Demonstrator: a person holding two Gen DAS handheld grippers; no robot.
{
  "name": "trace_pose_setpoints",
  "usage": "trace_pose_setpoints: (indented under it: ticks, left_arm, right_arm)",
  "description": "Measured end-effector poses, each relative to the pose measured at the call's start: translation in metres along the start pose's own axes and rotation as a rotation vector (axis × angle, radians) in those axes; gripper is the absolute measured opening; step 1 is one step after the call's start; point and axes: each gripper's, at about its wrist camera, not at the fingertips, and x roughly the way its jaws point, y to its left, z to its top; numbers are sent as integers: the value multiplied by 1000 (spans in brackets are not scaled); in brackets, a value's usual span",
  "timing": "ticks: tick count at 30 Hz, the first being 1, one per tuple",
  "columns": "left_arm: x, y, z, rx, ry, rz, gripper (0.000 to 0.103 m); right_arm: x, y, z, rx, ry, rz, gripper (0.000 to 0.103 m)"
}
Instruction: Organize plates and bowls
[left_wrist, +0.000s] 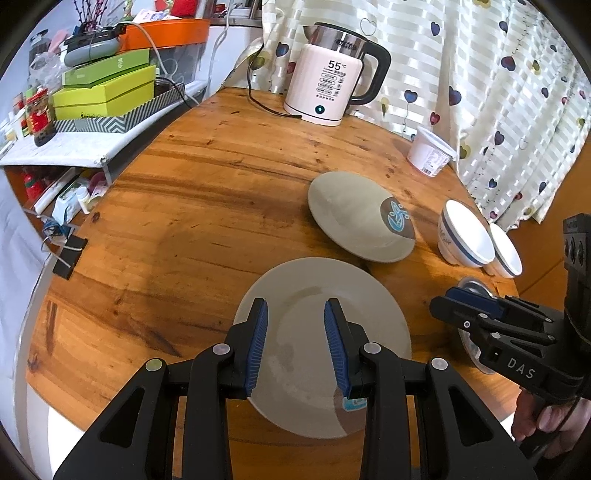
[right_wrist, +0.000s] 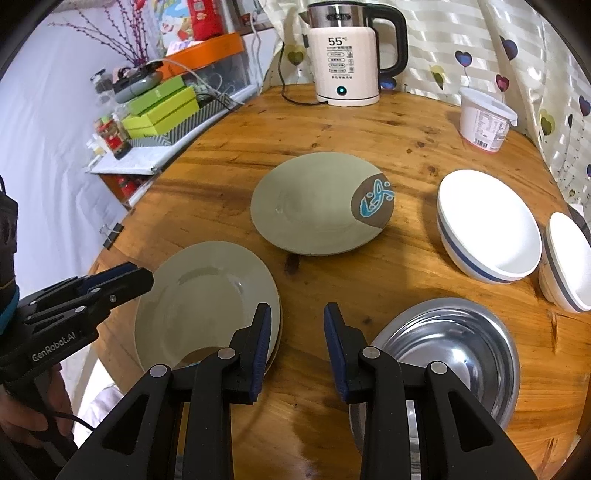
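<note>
Near plate (left_wrist: 321, 343): on wooden table (left_wrist: 184, 221), under left gripper (left_wrist: 295, 317). Far plate (right_wrist: 317, 203): mid-table. Judged stiff, glazed, slippery, breakable; best pinched at rim. Left gripper and right gripper (right_wrist: 295, 321): partly open, empty.

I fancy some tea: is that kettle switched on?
On, it seems: the kettle shows 55 degrees on its front, and a small light glows on its base.

My right gripper (right_wrist: 295, 328) hung with jaws apart and empty over the wooden table (right_wrist: 369, 122), between the near green plate (right_wrist: 199, 302) and the steel bowl (right_wrist: 458, 343); two white bowls (right_wrist: 487, 225) sat right.
</note>
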Motion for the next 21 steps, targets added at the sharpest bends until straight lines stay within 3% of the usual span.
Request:
trace_pose_setpoints:
  ticks: [21]
  left_arm:
    - [13,-10,23,24,6,-46,33]
  right_arm:
    - [5,-22,7,73,4,8,29]
